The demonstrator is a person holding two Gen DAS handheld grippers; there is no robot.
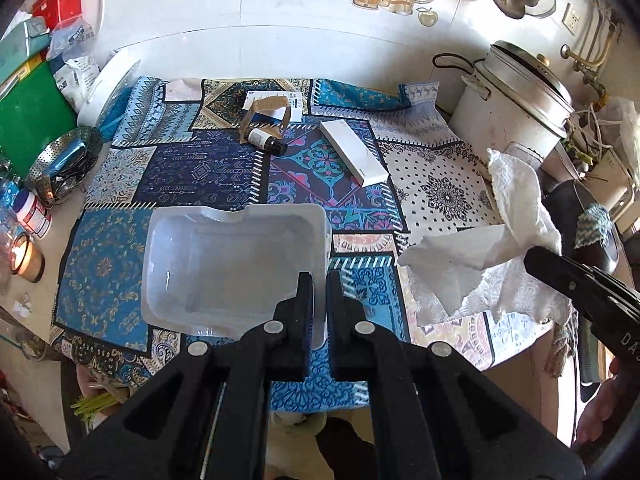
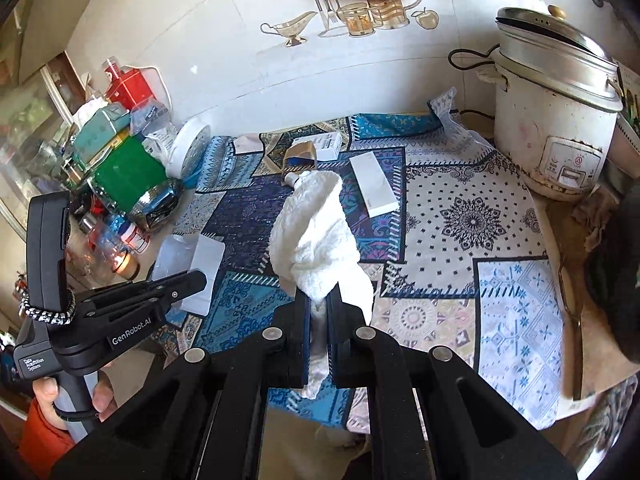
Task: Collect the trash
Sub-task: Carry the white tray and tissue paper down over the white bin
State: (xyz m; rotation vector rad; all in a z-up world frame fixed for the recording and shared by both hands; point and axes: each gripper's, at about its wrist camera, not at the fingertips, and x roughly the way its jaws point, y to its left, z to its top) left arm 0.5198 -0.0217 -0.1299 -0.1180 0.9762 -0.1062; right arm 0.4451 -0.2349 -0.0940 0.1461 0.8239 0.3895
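Both jaws are pinched: the left gripper (image 1: 316, 280) clamps the white tray (image 1: 236, 268) by its near wall, the right gripper (image 2: 318, 300) a paper towel (image 2: 316, 236). Beyond them, the long white box (image 1: 354, 152) lies nearer the right.

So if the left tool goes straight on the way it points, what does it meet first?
Probably the patterned tablecloth beyond the white plastic tray that the left tool holds; the small brown bottle lies farther on. Depth is unclear.
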